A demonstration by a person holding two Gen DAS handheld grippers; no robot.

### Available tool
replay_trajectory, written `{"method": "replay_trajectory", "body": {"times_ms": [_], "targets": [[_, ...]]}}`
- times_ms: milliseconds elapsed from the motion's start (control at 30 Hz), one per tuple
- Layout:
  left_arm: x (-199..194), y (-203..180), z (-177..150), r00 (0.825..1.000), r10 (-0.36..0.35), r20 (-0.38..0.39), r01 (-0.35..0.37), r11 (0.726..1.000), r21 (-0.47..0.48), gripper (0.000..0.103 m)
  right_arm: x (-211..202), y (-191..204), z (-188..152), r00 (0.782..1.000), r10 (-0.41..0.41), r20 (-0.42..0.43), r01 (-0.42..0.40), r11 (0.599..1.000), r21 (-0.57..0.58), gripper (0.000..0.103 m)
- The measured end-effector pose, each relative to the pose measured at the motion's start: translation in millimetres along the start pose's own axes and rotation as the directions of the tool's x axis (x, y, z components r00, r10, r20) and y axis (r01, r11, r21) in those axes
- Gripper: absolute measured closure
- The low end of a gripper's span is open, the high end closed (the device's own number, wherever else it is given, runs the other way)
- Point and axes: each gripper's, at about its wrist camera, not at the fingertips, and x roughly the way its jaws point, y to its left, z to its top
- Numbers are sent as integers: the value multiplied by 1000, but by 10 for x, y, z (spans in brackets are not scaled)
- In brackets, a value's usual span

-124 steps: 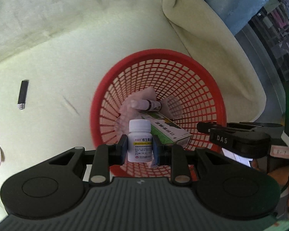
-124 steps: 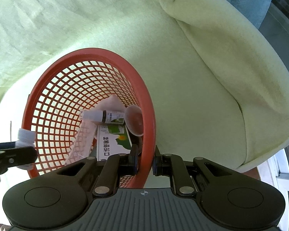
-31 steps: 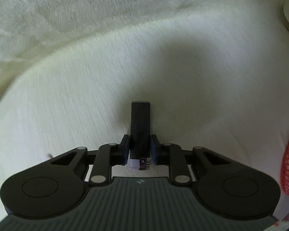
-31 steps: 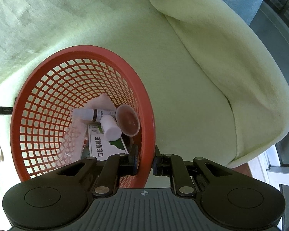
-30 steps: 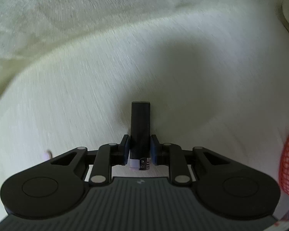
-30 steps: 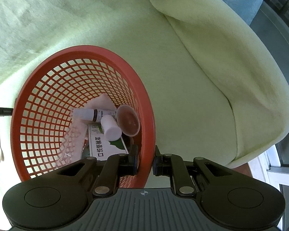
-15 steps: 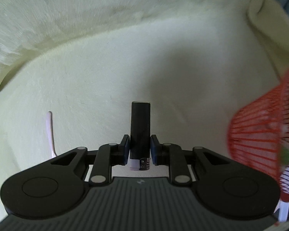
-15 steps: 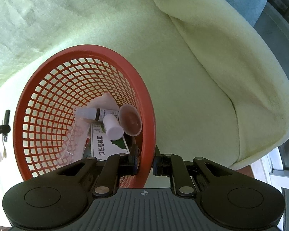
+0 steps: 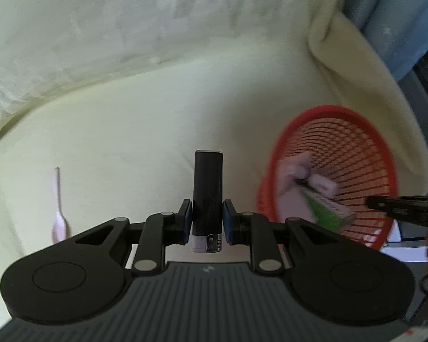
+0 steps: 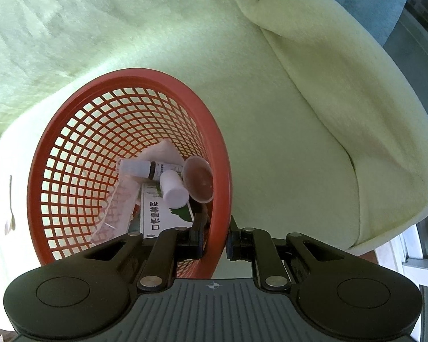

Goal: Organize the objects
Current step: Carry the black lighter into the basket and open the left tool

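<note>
We are seeing one red basket sitting on the pale yellow-green cover, and we are using it as our landmark.

Two grippers are showing. The left gripper is clamping one black lighter, pads pressing on both its sides, metal end toward the camera, black body sticking out forward. In the left wrist view it is hanging to the left of the basket, off the cover, not over the rim.

The right gripper is pinching the basket's near rim: one finger inside the wall, one outside, jaws nearly closed on the plastic (wall between them).

Inside the basket we are counting five things:
- one pinkish cloth against the far-left inner side
- one dropper bottle lying on its side across the cloth
- one white pill bottle lying just beside the dropper bottle, touching it
- one green-and-white medicine box lying flat at the bottom, under the pill bottle
- one clear round cup leaning on the inner wall nearest the right gripper

Outside the basket, well to its left on the cover, one pale spoon is lying flat.

The left wrist view is blurring the basket contents, so we are counting from the right wrist view.
</note>
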Motion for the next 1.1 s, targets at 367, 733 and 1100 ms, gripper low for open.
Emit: {"method": "replay_trajectory", "body": {"times_ms": [367,733,1100], "targets": [[-25,-615,-16,994,-108,-21,109,992,62,85,-33,-13,-20,1000,22,10,-22,1000,-11,92],[146,-940,9,991,-128,-43,131,987,91,85,-32,-23,-23,999,38,17,-37,999,-7,92],[234,-1044,42,989,-138,-60,144,985,100,85,-30,-26,-25,999,38,18,-38,999,-4,92]]}}
